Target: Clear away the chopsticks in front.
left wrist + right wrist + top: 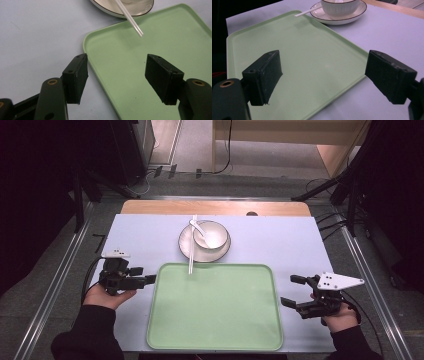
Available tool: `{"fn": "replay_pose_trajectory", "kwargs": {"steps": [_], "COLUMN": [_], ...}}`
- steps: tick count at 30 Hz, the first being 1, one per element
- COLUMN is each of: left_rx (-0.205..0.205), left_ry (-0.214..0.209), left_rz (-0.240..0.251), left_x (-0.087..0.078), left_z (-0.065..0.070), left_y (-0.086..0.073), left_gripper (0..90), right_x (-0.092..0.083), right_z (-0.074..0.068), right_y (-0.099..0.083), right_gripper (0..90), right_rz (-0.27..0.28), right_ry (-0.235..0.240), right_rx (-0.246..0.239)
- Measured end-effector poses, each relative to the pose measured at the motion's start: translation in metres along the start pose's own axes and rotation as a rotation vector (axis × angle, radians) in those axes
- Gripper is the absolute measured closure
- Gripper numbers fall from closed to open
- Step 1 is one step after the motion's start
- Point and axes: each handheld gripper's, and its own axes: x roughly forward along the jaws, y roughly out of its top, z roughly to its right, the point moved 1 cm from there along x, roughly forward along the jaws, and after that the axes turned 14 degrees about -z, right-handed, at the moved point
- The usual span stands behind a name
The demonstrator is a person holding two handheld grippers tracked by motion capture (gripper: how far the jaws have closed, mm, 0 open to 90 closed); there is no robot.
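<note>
A pale lilac table carries everything, and the green tray is the landmark on it, lying flat in the middle of the near side with nothing on its floor.

Just beyond the tray's far edge sits a white plate with a dark rim, and on the plate stands a white bowl with a white spoon leaning in it. A pair of white chopsticks lies across the plate's left side, and the near tips reach out over the tray's far rim; from the left gripper view those tips hang just above the tray's green floor.

The left gripper is held beside the tray's left edge, near its far left corner, jaws pointing at the tray. In its own view the jaws stand wide apart with nothing between them, one over the table, the other over the tray, the rim running between.

The right gripper hovers just off the tray's right edge, towards the near corner. Its jaws are also spread wide and empty, and in its own view the tray lies beyond and between them, with plate and bowl well past the tray's far rim.
</note>
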Motion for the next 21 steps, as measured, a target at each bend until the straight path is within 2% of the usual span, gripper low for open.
{"fn": "replay_pose_trajectory", "kwargs": {"steps": [12, 17, 21], "left_rx": [0.008, 0.015, 0.02], "left_ry": [0.007, 0.029, 0.022], "left_rz": [-0.011, -0.014, -0.017], "left_x": [0.006, 0.012, 0.018], "left_z": [0.002, 0.004, 0.007], "left_y": [0.024, 0.039, 0.048], "left_gripper": [36.8, 36.9, 36.9], "right_x": [0.0, 0.0, 0.0], "right_z": [0.001, 0.001, 0.001], "right_y": [0.0, 0.0, 0.0], "right_gripper": [14.4, 14.4, 14.4], "right_rz": [0.003, 0.0, -0.001], "right_ry": [-0.004, -0.002, -0.001], "right_rx": [0.004, 0.005, 0.004]}}
